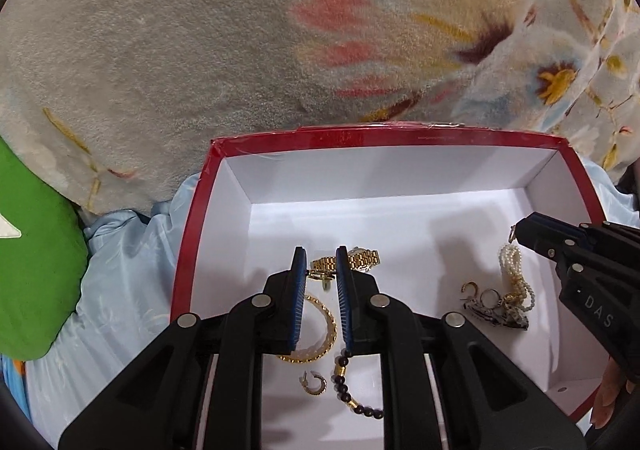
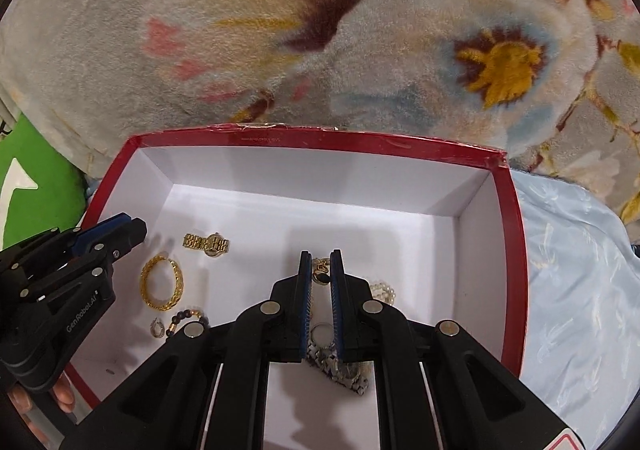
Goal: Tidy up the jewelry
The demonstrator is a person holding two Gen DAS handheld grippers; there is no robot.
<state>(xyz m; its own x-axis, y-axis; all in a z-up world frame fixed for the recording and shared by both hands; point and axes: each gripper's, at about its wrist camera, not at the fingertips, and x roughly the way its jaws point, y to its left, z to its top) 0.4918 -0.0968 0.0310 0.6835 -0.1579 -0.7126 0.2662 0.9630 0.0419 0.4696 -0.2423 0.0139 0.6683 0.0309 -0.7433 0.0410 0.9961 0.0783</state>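
Two shut tongs (image 1: pixel 321 260) (image 2: pixel 321 264) above jewelry (image 1: pixel 316 326) in box (image 1: pixel 188 250).

Right tool (image 2: pixel 321 268) apparently pinches a gold pendant (image 2: pixel 320 270) above box (image 2: pixel 514 250).

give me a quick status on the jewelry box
Left gripper shut, holding a small gold piece. Right gripper shut on a small gold piece. Both over the red box; watch, bangle inside. Nothing in the way.
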